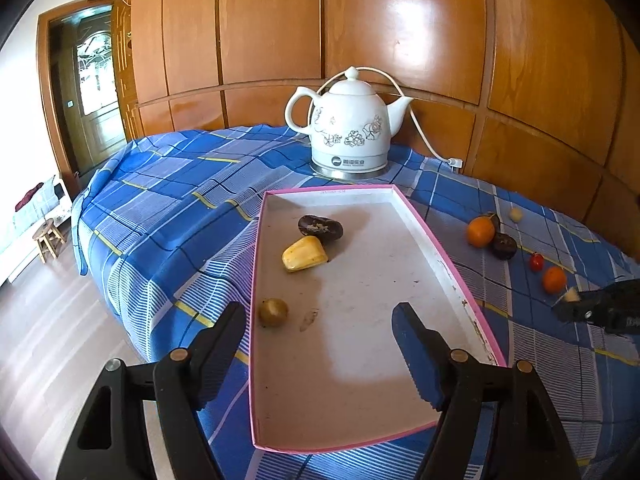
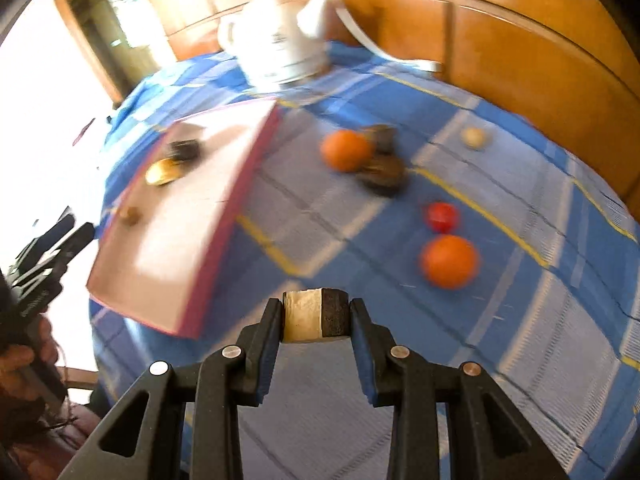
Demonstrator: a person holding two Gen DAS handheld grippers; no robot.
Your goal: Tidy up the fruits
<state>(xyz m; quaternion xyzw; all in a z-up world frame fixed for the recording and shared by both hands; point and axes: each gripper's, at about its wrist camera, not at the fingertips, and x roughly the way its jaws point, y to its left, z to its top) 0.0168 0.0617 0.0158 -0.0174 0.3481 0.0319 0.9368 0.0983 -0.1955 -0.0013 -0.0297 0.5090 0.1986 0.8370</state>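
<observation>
While the right claw point(image 2: 316, 316) gripped a cut fruit piece point(image 2: 314, 315), the left claw point(image 1: 320, 320) gaped wide.
Piece hung above the blue plaid tabletop point(image 2: 520, 300), right of the pink-rimmed tray point(image 1: 440, 252).

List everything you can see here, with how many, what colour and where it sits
tray: 1, pink-rimmed, on the cloth
fruits in tray: 3, dark brown, yellow, olive
fruits on cloth: orange 2, dark 2, red 1, pale 1
kettle: 1, white, behind tray
tablecloth: 1, blue plaid
stool: 1, wooden, floor
left gripper: open, over tray
right gripper: shut on cream-and-dark piece
</observation>
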